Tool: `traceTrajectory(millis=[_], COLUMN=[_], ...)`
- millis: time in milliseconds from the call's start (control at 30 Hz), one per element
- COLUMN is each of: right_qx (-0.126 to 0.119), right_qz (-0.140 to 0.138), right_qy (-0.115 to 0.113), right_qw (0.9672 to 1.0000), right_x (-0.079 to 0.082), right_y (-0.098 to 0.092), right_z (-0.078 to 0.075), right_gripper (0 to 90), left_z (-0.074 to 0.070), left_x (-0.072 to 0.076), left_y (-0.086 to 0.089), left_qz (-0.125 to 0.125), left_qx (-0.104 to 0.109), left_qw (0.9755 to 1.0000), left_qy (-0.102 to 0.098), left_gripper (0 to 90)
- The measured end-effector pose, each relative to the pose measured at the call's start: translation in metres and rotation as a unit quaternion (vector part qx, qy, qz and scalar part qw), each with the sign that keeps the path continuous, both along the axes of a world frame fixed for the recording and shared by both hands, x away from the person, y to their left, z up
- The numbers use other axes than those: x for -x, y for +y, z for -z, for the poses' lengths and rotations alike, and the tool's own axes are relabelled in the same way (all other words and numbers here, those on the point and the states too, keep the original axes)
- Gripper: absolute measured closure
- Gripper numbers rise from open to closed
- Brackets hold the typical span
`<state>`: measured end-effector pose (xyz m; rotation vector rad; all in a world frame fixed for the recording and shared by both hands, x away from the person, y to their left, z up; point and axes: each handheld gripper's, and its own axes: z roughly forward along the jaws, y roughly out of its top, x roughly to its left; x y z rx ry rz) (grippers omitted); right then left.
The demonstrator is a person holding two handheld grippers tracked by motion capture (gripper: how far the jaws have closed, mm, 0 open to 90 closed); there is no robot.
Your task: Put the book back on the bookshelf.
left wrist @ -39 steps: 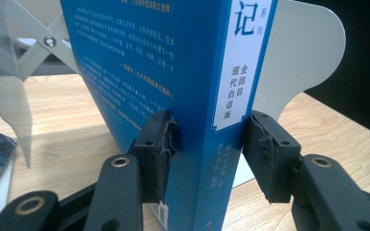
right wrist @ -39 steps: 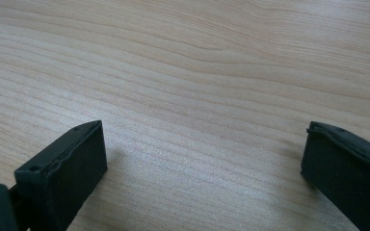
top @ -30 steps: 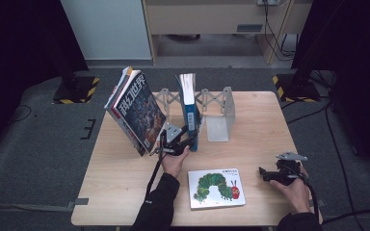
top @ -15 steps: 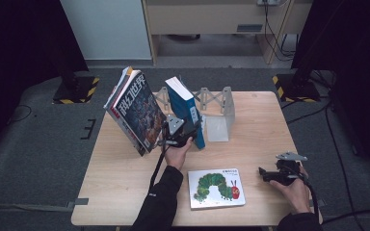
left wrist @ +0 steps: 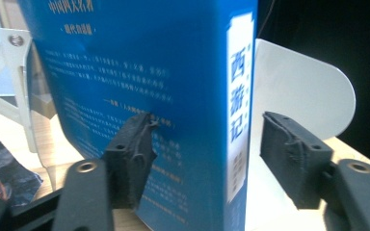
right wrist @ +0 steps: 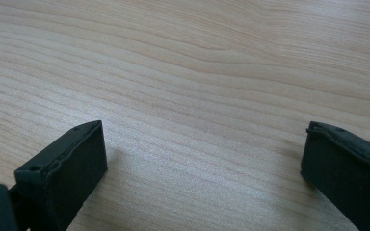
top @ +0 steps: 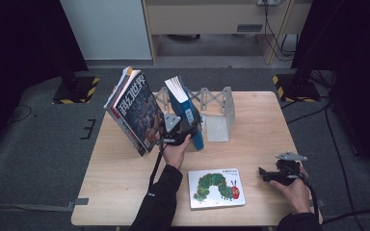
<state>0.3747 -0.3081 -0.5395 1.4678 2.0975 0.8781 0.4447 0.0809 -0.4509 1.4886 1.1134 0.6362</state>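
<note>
Two black jaws of the left gripper [left wrist: 207, 163] stand apart around the blue book [left wrist: 164, 96]; they have just been opening, and the right-hand pad clears the spine while the left-hand pad [left wrist: 132, 154] seems at most to graze the cover. The book stands tilted in the metal book rack [top: 219, 113] at the table's [top: 260, 125] far side, beside the leaning magazine [top: 137, 113]. Judging by this, the step is letting go after shelving; next the hand should back straight out without tipping the book. The right gripper [right wrist: 202, 168] rests wide and empty over bare wood. The picture book [top: 216, 187] lies flat near the table's front edge. The book's foot and its seat in the rack are hidden.
</note>
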Motion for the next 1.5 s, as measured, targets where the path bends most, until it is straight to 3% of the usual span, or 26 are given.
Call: traceTrajectory(millis=[367,700,967,1200,1500], right_qx=[0.000,-0.001,0.002,0.001,0.001], right_qz=[0.000,0.000,-0.005,-0.004,-0.005], right_qy=[0.000,0.001,-0.001,0.001,-0.001], right_qw=[1.0000,1.0000,1.0000,1.0000,1.0000], right_x=[0.000,0.000,0.000,0.000,0.000], right_y=[0.000,0.000,0.000,0.000,0.000], right_z=[0.000,0.000,0.000,0.000,0.000], right_gripper=[2.5,2.5,2.5,2.4,2.4], left_z=[-0.009,-0.010,-0.011,-0.009,-0.008], left_x=[-0.008,-0.022,-0.021,-0.016,-0.008], left_y=[0.004,0.008,0.014,0.025,0.024], left_qz=[-0.033,-0.046,-0.045,-0.037,-0.023], left_qx=[0.009,0.025,0.048,0.071,0.067], left_qw=[0.9993,0.9982,0.9967,0.9954,0.9968], left_qy=[0.014,0.029,0.048,0.052,0.036], left_gripper=[32.2,30.8,38.5,45.5,50.3])
